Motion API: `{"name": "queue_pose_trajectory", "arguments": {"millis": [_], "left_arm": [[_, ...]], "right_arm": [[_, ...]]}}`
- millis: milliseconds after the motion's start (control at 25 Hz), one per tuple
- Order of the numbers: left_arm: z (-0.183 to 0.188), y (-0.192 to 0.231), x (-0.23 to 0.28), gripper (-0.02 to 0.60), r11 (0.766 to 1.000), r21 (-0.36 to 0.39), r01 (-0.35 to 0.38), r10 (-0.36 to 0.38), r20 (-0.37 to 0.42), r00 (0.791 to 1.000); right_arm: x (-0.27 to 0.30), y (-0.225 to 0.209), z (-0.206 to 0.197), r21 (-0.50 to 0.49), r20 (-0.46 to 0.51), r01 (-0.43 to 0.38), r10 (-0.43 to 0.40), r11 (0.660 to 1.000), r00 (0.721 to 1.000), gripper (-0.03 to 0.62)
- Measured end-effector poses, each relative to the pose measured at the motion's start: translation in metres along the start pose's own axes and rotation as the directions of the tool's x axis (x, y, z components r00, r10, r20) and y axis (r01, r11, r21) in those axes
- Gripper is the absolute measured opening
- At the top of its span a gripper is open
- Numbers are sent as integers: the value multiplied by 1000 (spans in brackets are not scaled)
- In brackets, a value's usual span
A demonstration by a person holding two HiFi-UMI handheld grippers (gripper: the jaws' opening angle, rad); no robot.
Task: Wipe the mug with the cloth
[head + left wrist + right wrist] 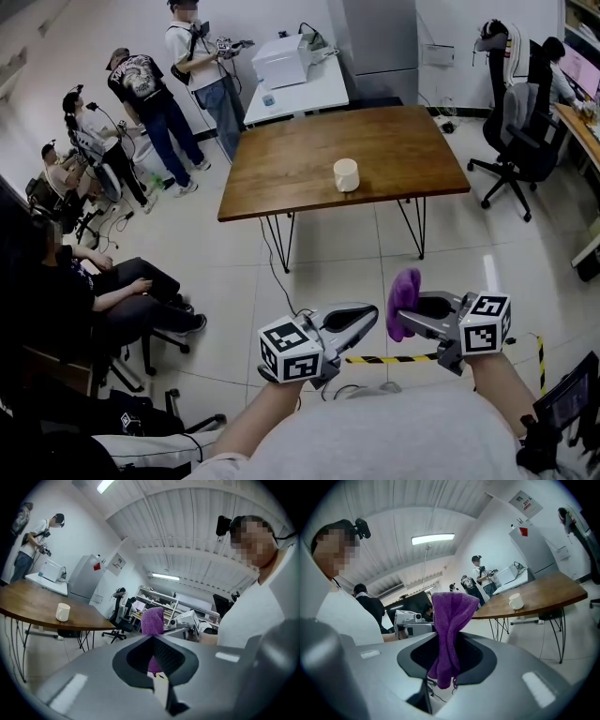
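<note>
While the mug stood alone near the middle of the wooden table, well apart from both grippers, the person held the tools close to the body and short of the table. The right gripper was clenched on the purple cloth, pinching it as a bunch: a folded crest rose above the jaws and a short tail hung below them. The left gripper was clenched too, its jaws together with nothing between them; the purple seen past them in the left gripper view was the cloth in the other tool.

Likely failures, judged from this arrangement:

(a) Cloth slip. Only a narrow bunch was pinched, so rubbing against the mug wall could drag the fabric out of the jaws or roll it into a wad that wipes little.

(b) Mug displacement. The mug rested free and unsteadied; a sideways wipe from one tool alone could slide it across the smooth tabletop or tip it. The left jaws would have to part first to brace it.

(c) Hard contact. With so little cloth ahead of the jaw tips, bare jaw rather than fabric might meet the mug.

(d) Approach. Cables and striped tape lay on the floor just by the person.
</note>
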State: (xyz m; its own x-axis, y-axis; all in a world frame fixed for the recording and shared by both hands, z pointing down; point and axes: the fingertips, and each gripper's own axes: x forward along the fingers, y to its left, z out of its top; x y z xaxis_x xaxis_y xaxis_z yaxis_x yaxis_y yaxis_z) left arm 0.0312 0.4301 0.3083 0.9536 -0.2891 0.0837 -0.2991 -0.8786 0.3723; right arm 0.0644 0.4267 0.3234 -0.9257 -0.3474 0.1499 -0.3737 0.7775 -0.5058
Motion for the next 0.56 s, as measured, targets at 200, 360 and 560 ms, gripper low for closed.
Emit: {"name": "queue_pose_trajectory", "arguments": {"millis": [200, 360, 560], "left_arm": [[13, 6, -4, 0, 1000, 7, 7, -7, 0, 1000], [18, 0, -7, 0, 1000, 25, 4, -4, 6, 1000], [20, -10, -19, 0, 1000, 23, 12, -12, 1, 1000]], "right_arm": [[11, 0, 15, 6, 8, -7, 7, 1000, 1000, 106], [13, 5, 16, -2, 6, -11, 11, 1000, 1000, 106], [18, 22, 15, 12, 6, -16, 16, 1000, 1000, 106]]}}
